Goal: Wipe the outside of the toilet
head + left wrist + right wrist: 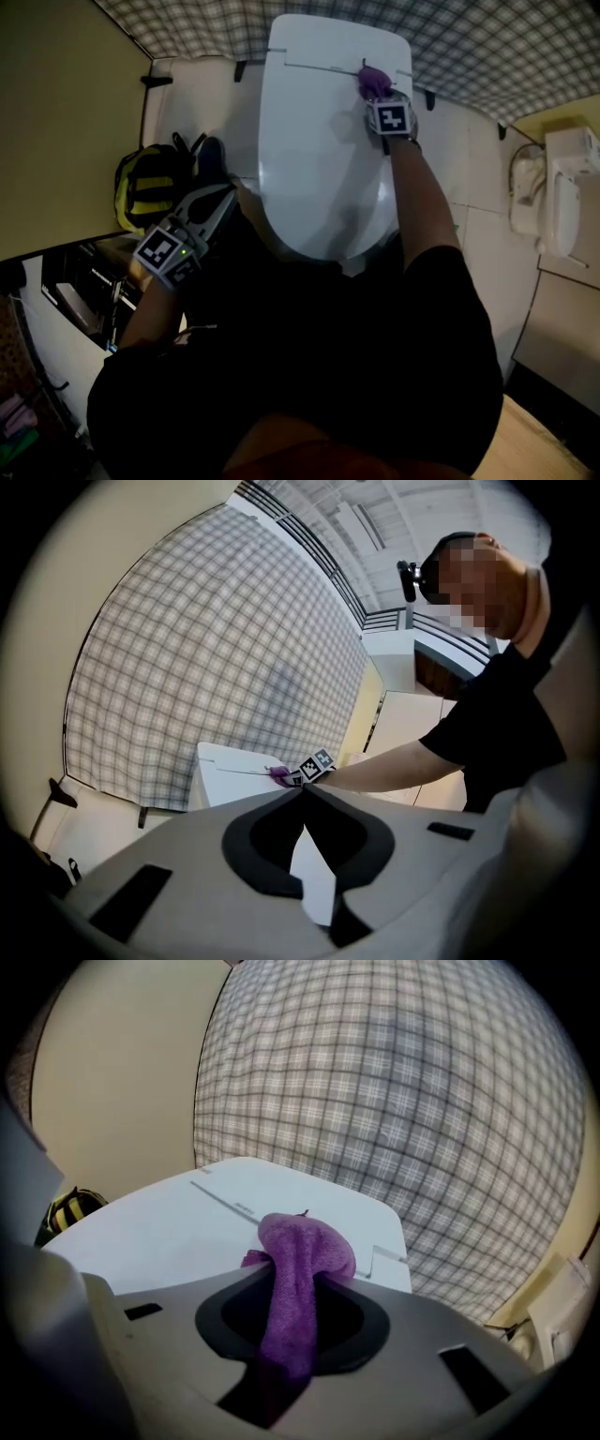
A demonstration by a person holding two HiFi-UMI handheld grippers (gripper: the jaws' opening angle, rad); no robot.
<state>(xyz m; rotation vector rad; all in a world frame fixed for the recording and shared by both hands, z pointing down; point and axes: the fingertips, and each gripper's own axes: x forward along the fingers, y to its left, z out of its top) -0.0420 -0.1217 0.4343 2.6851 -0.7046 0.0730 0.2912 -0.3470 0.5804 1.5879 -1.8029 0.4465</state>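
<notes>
**A:** Far to your left, the yellow-and-black backpack (150, 183) sat on the floor. Your left hand-held gripper (220, 202) hung just beside it, near you and off the toilet's left edge. Its jaws met at the tips with nothing between them, so I judged it took no part in the wiping.

**B:** Agreed. The toilet (319, 150) stood straight ahead of you against the checked wall (487, 47), with its lid down.

**A:** On the right you were working. Your right hand-held gripper (380, 98) was clamped tight on the purple cloth (373, 81). A bunched end of it stuck out past the jaws, on or just above the far right of the lid's top, by the seam near the hinge.

**B:** So how far along were you? I would say early or midway. The cloth sat on one far corner of the top, and no wet trail showed on the white plastic, so I could not tell which parts you had covered.

**A:** The same for me. By my reckoning the near front of the lid, the left side and the outer bowl below were left to do. Your body hid the bowl's front entirely.
</notes>
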